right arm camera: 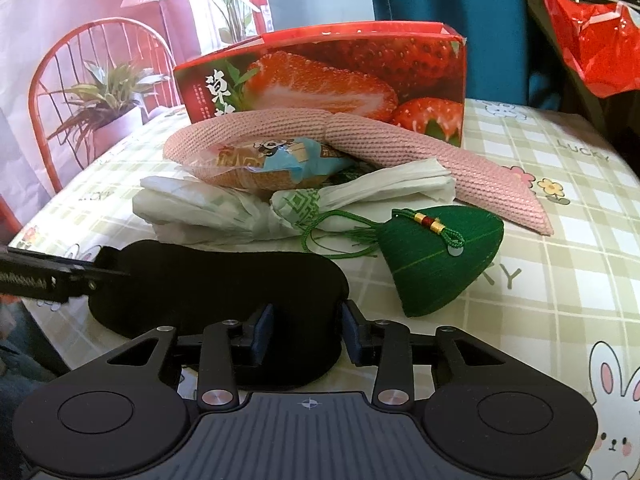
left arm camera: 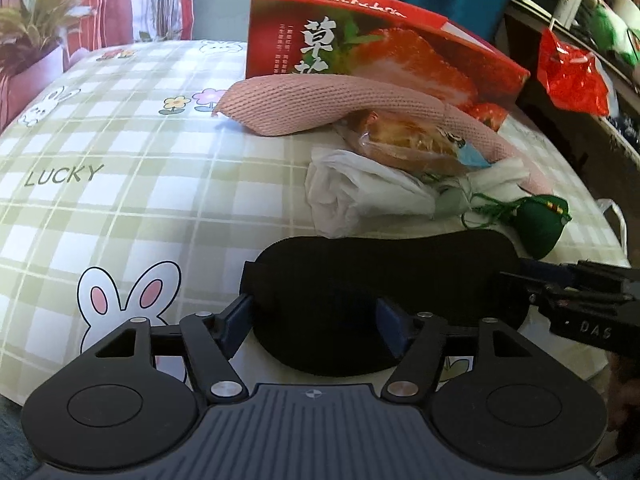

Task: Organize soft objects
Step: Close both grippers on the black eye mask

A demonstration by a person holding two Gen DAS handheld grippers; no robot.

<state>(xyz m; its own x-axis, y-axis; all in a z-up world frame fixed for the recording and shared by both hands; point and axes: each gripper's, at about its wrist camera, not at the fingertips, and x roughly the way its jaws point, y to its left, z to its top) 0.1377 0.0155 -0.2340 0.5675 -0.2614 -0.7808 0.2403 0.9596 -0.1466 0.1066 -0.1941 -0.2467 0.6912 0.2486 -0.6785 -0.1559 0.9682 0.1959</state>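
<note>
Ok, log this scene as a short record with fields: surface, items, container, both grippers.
surface: checked bunny tablecloth
container: strawberry box, standing at the back
items: pink knitted tube, snack packet, white wrapper bundle, green pouch, black eye mask
left gripper: fingers open, astride one end of the mask
right gripper: fingers around the mask's other end; grip unclear
</note>
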